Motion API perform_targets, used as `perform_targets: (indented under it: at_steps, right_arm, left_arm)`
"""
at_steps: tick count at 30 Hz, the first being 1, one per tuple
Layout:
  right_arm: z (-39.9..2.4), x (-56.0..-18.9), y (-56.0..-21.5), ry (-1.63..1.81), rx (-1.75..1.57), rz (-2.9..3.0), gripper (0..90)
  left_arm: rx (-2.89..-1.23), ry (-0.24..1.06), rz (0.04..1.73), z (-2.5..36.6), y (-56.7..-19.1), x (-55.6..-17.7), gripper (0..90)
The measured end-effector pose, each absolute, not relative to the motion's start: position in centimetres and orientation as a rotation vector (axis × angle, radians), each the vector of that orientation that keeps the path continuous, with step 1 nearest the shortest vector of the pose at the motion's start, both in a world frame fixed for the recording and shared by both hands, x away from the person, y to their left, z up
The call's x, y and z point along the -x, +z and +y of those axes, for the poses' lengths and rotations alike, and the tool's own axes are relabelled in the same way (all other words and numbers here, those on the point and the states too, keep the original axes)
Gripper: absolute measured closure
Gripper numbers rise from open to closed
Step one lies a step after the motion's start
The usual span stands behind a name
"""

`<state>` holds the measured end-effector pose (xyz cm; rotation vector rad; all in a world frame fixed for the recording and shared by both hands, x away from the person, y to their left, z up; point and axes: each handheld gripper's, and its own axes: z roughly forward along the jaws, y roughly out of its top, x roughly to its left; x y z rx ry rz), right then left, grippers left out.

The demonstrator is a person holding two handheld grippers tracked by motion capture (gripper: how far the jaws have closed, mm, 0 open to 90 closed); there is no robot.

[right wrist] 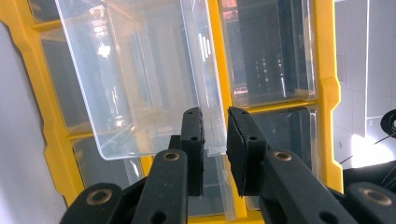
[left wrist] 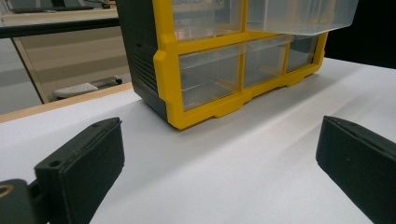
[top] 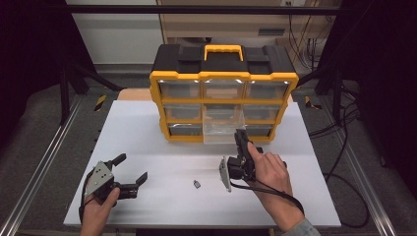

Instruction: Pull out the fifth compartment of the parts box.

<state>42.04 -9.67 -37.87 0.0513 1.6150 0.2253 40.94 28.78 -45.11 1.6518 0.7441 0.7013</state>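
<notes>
- High view: a yellow-and-black organiser [top: 223, 91] with rows of clear drawers stands at the far middle of the white desk [top: 147, 147]. One clear drawer [top: 223, 129] of its middle column is pulled out toward the person.
- High view: the right gripper [top: 241, 140] reaches to the drawer's front right corner, the person's right hand [top: 268, 169] behind it. A small dark part [top: 196, 184] lies on the desk to the left of that hand, apart from everything.
- High view: the left gripper [top: 132, 169] rests near the desk's front left corner, held by the left hand [top: 101, 204], well apart from the organiser.
- Left gripper view: its jaws stand wide with only bare desk between them; the organiser [left wrist: 205, 70] is ahead, the pulled-out drawer [left wrist: 299, 16] jutting at the top right.
- Right gripper view: the right gripper [right wrist: 215, 144] has its jaws narrow, one on each side of the front wall of the clear drawer [right wrist: 140, 84]. The wall's edge sits in the gap; whether both pads press on it I cannot tell.
</notes>
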Motion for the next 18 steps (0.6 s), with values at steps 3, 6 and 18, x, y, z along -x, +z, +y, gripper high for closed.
perform_targets:
  at_steps: [3, 6, 18]
  right_arm:
    - [-9.6, -41.8, -37.8, 0.23, -0.057, 1.619, 76.3]
    - [-9.5, -41.6, -37.9, 0.229, -0.062, 1.62, 76.0]
    - [-9.3, -40.9, -37.8, 0.238, -0.048, 1.62, 75.2]
  left_arm:
    - [-1.65, 0.7, 0.744, 28.8, -45.1, -41.0, 0.9]
    - [-1.656, 0.698, 0.74, 28.7, -45.1, -41.0, 0.9]
    - [-1.658, 0.699, 0.738, 28.7, -45.1, -40.9, 1.0]
